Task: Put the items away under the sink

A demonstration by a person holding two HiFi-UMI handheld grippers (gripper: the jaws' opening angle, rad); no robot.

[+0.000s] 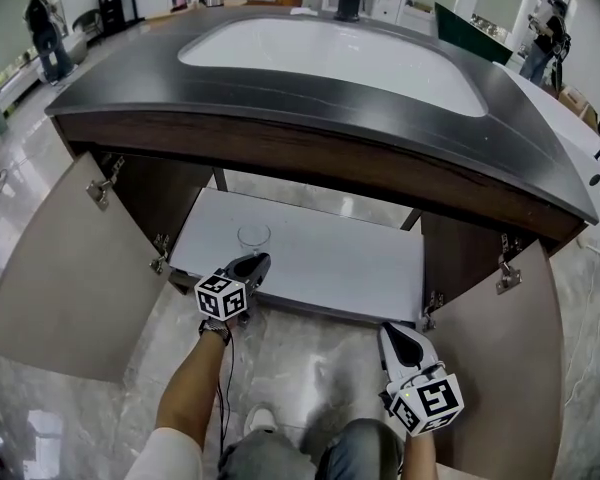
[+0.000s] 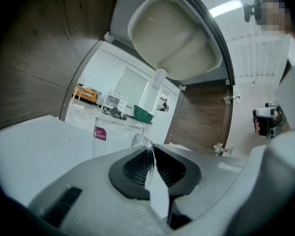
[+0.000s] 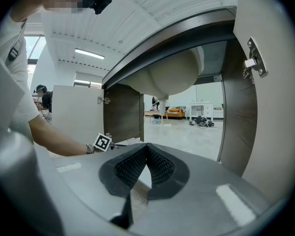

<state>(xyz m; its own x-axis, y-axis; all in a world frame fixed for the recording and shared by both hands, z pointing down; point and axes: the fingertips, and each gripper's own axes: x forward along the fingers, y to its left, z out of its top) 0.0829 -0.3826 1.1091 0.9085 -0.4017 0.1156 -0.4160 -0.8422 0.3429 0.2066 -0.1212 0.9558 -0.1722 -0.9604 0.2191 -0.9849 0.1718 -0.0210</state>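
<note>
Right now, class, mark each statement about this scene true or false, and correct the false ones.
1. The cabinet doors are open. True.
2. The glass stands on the floor. False: it stands on the white shelf under the sink.
3. The fingers of the left gripper pinch the glass rim. True.
4. The right gripper holds a bottle. False: its fingers are shut on nothing.
5. The glass lies on its side. False: it is upright.
</note>
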